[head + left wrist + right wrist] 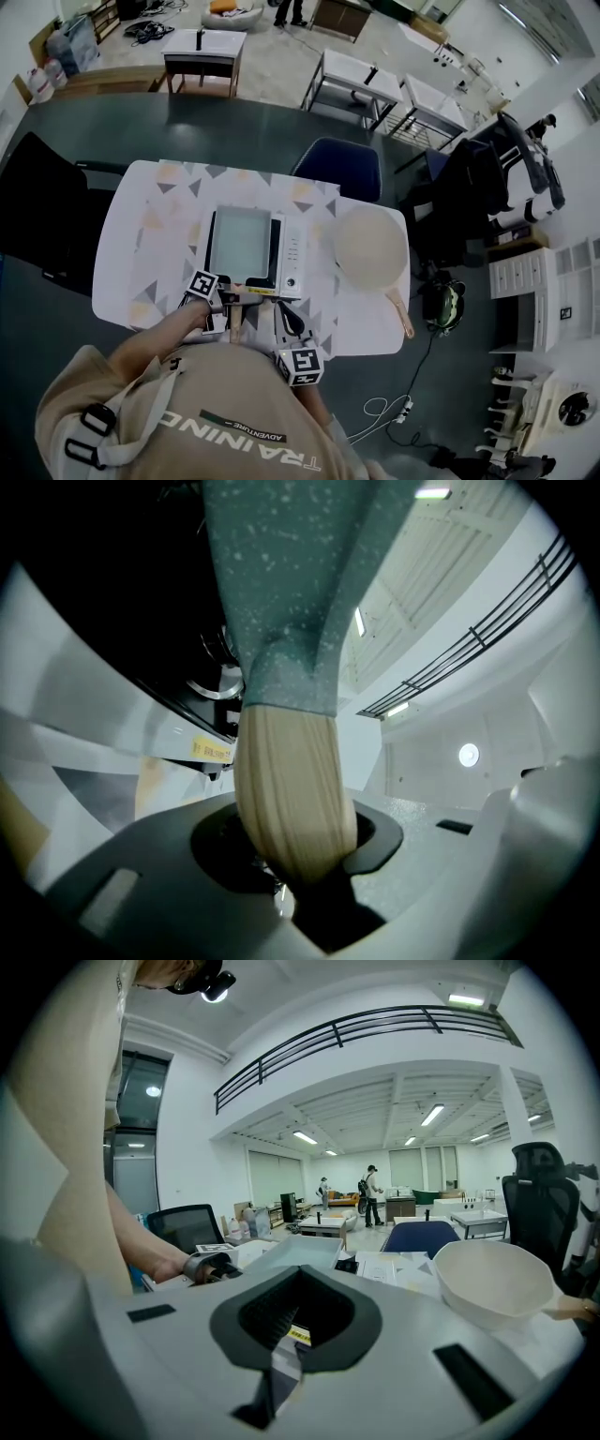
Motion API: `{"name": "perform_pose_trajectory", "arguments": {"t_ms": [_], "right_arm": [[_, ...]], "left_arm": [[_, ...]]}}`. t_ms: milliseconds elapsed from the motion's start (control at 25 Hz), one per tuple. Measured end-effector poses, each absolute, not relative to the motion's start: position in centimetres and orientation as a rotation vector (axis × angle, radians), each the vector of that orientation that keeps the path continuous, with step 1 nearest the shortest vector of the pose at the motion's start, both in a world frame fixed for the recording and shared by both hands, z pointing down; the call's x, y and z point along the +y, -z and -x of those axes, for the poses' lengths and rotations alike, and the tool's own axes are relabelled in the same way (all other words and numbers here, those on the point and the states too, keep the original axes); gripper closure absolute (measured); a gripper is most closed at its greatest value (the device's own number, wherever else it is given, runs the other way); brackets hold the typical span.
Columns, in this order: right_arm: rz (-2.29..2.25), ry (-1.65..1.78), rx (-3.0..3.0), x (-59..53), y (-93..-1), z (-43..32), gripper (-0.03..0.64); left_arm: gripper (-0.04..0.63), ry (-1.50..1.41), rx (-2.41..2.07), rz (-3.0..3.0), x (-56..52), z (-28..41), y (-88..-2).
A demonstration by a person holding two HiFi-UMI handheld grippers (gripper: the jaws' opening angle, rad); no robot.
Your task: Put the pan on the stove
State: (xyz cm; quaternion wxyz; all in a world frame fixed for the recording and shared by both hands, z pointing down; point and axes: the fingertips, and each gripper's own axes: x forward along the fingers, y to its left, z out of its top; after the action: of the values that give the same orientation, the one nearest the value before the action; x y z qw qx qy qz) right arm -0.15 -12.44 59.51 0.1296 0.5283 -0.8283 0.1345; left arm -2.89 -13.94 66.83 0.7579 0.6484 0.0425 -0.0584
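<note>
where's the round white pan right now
In the head view the round white pan sits on the table just right of the stove, its wooden handle pointing toward the person.

My head camera looks steeply down on the table [131, 246] from above the person's shoulders, far enough off to take in the whole top. The left gripper [225, 305] camera sits hard against the wooden handle [292, 789], tilted ceilingward. The right gripper [289, 323] camera faces level across the table. It shares the stove [292, 255] and the cream pan [370, 246] with the head view.
</note>
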Motion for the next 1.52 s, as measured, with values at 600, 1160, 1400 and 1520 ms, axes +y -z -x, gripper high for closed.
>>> {"name": "perform_pose_trajectory", "arguments": {"t_ms": [600, 1160, 1400, 1520], "right_arm": [[-1.507, -0.346, -2.469, -13.7, -58.6, 1.3, 0.621], [-1.496, -0.335, -2.485, -13.9, -57.9, 1.6, 0.621], [-1.497, -0.336, -2.476, -13.5, -58.3, 1.6, 0.621], [-1.504, -0.340, -2.477, -13.3, -58.1, 1.6, 0.621]], "left_arm": [[0.527, 0.124, 0.043, -1.372, -15.0, 2.7, -67.1], [0.547, 0.092, 0.025, -1.387, -14.9, 2.5, -67.5], [0.547, 0.082, 0.027, -1.391, -14.9, 2.6, -67.5], [0.547, 0.080, 0.036, -1.394, -14.8, 2.6, -67.4]]}}
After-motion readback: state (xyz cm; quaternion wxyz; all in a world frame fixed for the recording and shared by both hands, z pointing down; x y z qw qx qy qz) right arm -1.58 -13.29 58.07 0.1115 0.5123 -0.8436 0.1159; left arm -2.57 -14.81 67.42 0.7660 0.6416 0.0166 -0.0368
